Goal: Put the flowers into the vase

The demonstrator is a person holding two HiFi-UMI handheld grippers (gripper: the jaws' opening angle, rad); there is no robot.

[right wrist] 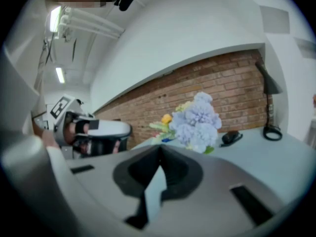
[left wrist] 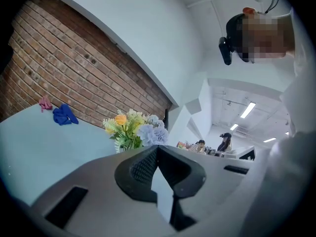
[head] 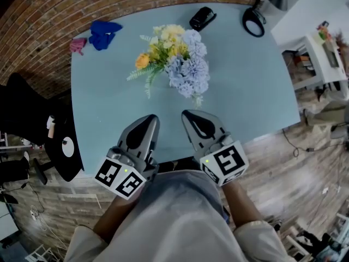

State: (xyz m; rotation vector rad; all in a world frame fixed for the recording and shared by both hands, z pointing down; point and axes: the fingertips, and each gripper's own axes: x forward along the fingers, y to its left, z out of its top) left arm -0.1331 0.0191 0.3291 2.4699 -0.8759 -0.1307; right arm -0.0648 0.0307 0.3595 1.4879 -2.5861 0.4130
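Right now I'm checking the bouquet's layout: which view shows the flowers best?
The head view: the flowers show whole, from above, unblocked. The left gripper view shows them small and far, the right gripper view nearer; both from the side, bases hidden.

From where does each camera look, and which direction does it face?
Head view: on the person's head, looking steeply down at the table and flowers; shows both forearms, left tool, right tool.
Left gripper view: rides the left tool, facing across the table toward flowers and brick wall; shows its shut jaws.
Right gripper view: rides the right tool, facing the flowers; shows its shut jaws, the left tool beside.
All three share the flowers.
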